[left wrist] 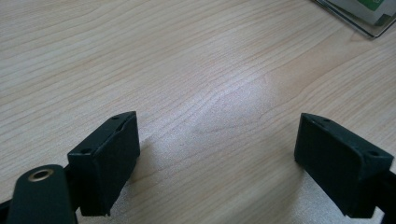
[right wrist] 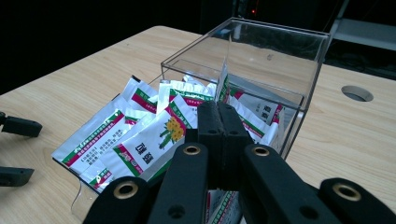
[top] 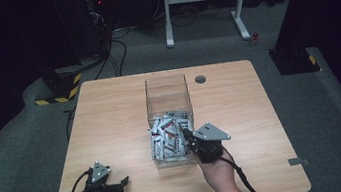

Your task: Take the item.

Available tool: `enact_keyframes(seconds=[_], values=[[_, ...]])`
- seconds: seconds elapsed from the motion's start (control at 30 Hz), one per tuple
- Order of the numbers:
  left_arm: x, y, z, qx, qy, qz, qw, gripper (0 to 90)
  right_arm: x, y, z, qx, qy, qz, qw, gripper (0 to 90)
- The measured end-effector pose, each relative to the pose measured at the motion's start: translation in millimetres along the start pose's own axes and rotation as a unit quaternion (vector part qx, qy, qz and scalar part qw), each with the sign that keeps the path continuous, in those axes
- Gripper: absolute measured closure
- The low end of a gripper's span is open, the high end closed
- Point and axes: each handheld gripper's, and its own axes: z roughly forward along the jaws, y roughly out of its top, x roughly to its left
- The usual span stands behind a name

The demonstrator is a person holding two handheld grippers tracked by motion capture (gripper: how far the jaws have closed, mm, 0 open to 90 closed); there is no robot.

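On a light wooden table [top: 113, 134] ringed by grey carpet, a clear plastic box [top: 166, 94] stands open at the middle, its near half heaped with white sachets [top: 167, 139] printed in green and red.

Your right gripper [top: 184, 133] hangs over the near right corner of that box, tips pointing toward the pile. In the right gripper view its two black jaws are pressed flat together with no gap, just in front of one sachet bearing a yellow flower print [right wrist: 156, 135]. You cannot tell from these pictures whether the pressed jaws pinch an edge of a sachet or merely meet above the heap. Several sachets lean against the box's clear wall [right wrist: 299, 88], and a round hole in the tabletop [right wrist: 357, 93] lies beyond the box to the right.

Your left gripper [top: 122, 183] rests low near the table's near left corner, well apart from the box. In the left gripper view its jaws stand wide apart over bare wood grain with nothing between them, and a corner of the box [left wrist: 359, 18] shows at the upper right.
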Motion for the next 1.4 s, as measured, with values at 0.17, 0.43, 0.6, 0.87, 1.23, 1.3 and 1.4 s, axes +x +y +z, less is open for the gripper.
enact_keyframes(seconds=[0.17, 0.43, 0.6, 0.87, 1.23, 1.3, 1.4], values=[[-0.4, 0.1, 0.2, 0.0, -0.001, -0.002, 1.0, 14.2, -0.4, 1.1, -3.2, -0.012, 0.0, 0.002, 0.9999, 90.0], [-0.5, 0.0, 0.1, 0.0, -0.001, -0.001, 1.0, 14.3, -1.5, 5.6, -8.8, -0.026, 0.004, 0.003, 0.9996, 90.0], [-0.5, 0.0, 0.1, 0.0, -0.001, -0.001, 1.0, 14.3, -2.4, 8.9, -12.3, -0.035, 0.003, 0.001, 0.9994, 90.0], [-0.6, 0.3, 0.3, 0.001, -0.002, -0.001, 1.0, 14.2, -3.7, 13.2, -14.9, -0.041, 0.004, 0.004, 0.9991, 90.0], [-0.7, 0.2, 0.3, 0.001, -0.002, -0.002, 1.0, 14.2, -6.7, 21.2, -21.0, -0.052, 0.008, 0.006, 0.9986, 90.0], [-0.6, 0.2, 0.3, 0.001, -0.002, -0.001, 1.0, 14.3, -7.3, 22.5, -22.6, -0.054, 0.008, 0.005, 0.9985, 90.0], [-0.6, 0.3, 0.3, 0.001, -0.002, -0.001, 1.0, 14.2, -7.8, 24.0, -24.8, -0.057, 0.007, 0.002, 0.9984, 90.0]])
